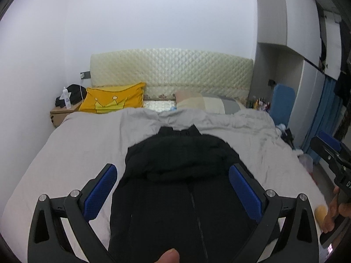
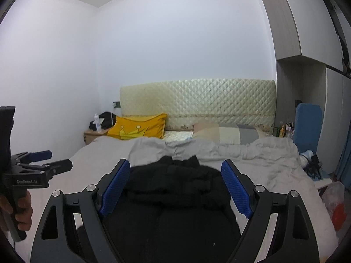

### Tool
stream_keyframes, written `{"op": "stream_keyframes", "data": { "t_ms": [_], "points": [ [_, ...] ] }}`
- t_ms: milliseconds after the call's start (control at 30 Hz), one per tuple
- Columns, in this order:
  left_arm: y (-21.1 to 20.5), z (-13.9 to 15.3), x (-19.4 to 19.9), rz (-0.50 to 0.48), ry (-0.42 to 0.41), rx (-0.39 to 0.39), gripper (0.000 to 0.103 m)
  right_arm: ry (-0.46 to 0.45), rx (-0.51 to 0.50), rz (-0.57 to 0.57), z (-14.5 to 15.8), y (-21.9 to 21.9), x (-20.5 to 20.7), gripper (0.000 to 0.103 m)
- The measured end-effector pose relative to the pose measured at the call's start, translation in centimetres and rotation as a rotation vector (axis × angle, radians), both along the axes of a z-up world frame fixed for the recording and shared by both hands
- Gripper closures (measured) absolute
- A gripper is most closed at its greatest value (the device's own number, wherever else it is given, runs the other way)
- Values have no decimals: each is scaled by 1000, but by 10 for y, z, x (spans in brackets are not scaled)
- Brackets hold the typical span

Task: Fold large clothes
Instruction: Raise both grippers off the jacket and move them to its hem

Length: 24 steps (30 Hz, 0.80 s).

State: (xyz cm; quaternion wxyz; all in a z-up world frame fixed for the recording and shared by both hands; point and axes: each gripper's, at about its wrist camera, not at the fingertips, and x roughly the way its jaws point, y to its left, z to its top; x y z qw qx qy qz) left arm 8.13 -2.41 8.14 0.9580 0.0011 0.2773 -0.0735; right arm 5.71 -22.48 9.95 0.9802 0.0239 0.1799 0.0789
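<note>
Black garment point(image 1: 175, 175) lies spread on the grey bed point(image 1: 76, 144); both the left hand-held gripper point(image 1: 173, 171) and right hand-held gripper point(image 2: 173, 171) gape wide, empty.

Black jacket point(image 1: 175, 175): matt cloth. Bed point(image 1: 76, 149): grey creased cloth. Headboard point(image 1: 171, 70): quilted, glossy. Tool pads point(image 1: 103, 188): blue, rough-textured.
</note>
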Motion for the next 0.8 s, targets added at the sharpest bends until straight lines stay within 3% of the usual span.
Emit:
{"op": "stream_keyframes", "data": {
  "t_ms": [400,533,800],
  "points": [
    [12,-77,-25,-41,76,-33,1,95,9,6,-72,-15,-33,18],
    [21,-100,-13,-44,119,-55,1,142,11,7,-93,-25,-32,18],
    [58,-152,31,6,289,-80,1,284,45,-36,-137,-69,-10,18]
  ]
}}
